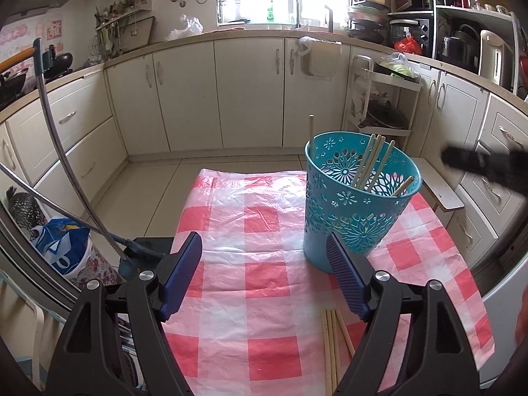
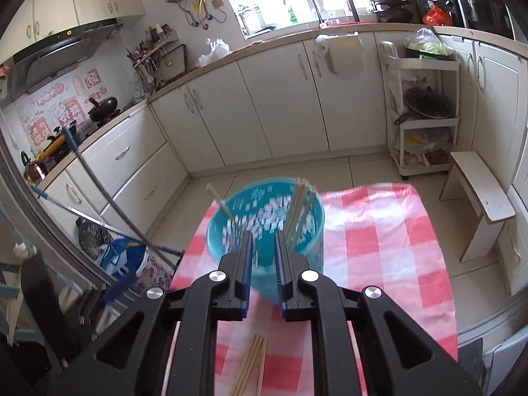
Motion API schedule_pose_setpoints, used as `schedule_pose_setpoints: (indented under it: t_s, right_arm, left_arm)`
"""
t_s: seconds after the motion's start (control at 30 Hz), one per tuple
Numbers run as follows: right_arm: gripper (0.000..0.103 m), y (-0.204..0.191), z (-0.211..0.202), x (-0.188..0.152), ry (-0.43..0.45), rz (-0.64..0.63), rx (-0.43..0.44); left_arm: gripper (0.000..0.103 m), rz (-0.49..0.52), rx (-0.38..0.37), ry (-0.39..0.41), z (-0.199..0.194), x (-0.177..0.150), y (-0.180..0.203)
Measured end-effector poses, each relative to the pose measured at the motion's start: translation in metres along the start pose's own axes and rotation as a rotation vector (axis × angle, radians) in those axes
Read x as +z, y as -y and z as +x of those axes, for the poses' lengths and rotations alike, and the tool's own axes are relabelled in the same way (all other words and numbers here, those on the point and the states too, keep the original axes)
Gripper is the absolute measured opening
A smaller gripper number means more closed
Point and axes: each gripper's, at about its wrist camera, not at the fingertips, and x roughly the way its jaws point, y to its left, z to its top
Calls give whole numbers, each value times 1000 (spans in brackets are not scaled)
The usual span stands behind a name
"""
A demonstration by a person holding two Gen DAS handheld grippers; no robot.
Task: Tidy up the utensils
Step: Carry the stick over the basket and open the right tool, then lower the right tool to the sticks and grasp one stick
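Teal basket holding chopsticks, checked tablecloth, fingers apart

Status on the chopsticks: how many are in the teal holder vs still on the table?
Done: several chopsticks stand in the teal holder; one more, blurred, is at its rim in the right wrist view. In hand: nothing. The right claw is slightly apart and empty above the holder; the left claw is open and empty. Left: a small bundle of chopsticks lies on the checked cloth.
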Motion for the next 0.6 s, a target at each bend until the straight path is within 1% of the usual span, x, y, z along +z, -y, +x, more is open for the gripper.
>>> schedule_pose_setpoints:
  t_s: [0.1, 0.17, 0.3, 0.37, 0.47, 0.53, 0.6]
  right_arm:
    - [14, -2, 4, -39, -80, -13, 4]
    - [14, -4, 16, -72, -164, -26, 0]
    - [14, -2, 44, -118, -286, -34, -18]
    - [14, -4, 53, -130, -323, -55, -22]
    - [15, -14, 64, -139, -355, -125, -54]
    - [22, -15, 69, -144, -371, -140, -57]
    - [24, -19, 73, -150, -388, -158, -64]
  left_arm:
    - [75, 5, 2, 2, -1, 0, 1]
    - [75, 11, 4, 1, -1, -2, 2]
    - [76, 25, 8, -3, -2, -4, 3]
    - [77, 32, 13, -6, -1, -5, 3]
    - [77, 37, 16, -10, 1, -6, 2]
    - [77, 37, 19, -13, 1, -6, 1]
    - [78, 33, 17, -20, 2, -6, -1]
